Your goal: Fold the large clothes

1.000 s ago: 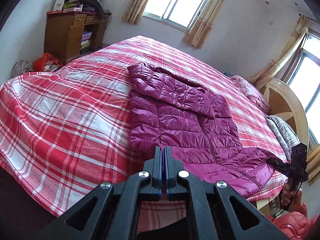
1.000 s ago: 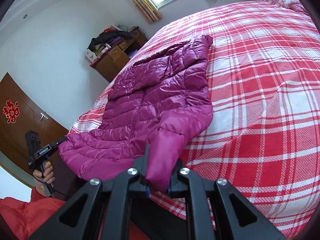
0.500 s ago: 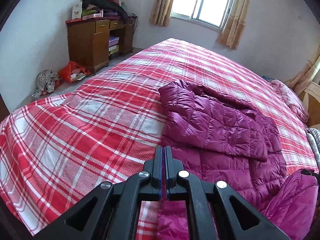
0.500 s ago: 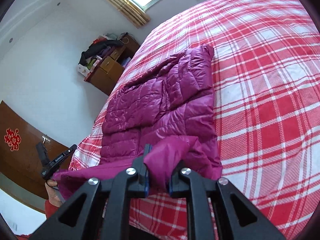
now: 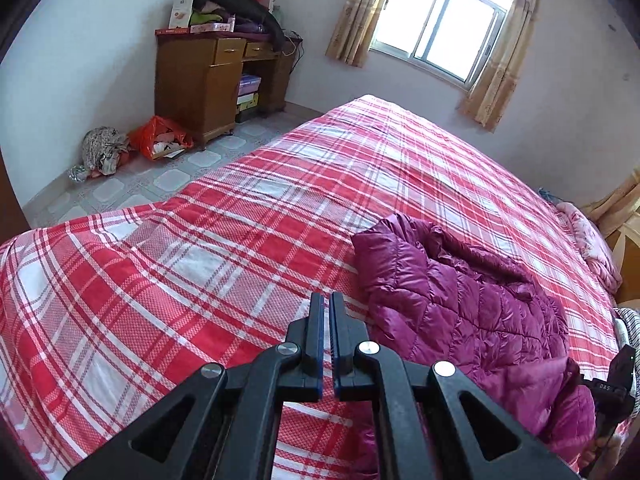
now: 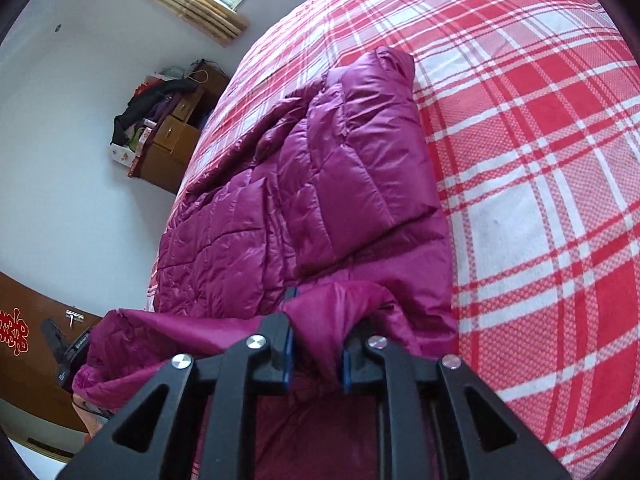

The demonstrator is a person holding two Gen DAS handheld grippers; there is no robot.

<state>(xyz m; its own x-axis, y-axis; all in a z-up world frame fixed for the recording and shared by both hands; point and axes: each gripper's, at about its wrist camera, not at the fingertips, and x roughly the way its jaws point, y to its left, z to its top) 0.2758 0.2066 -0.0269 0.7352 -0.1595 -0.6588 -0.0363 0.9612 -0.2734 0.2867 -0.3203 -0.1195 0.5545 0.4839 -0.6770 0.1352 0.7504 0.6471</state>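
Jacket point(image 6: 304, 184) hem sits between the down-tilted right gripper's point(image 6: 316, 344) just-widening jaws; left gripper's point(image 5: 326, 344) narrow.

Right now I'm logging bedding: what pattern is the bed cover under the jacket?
Red-and-white plaid bed cover, clearest in the left wrist view.

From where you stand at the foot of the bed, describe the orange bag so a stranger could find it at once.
Start at the wooden desk against the far wall, left of the window. On the tiled floor at its lower left corner lies the orange plastic bag, open and stuffed with scraps. It is the only bright orange thing there; the bundle beside it is dull grey.
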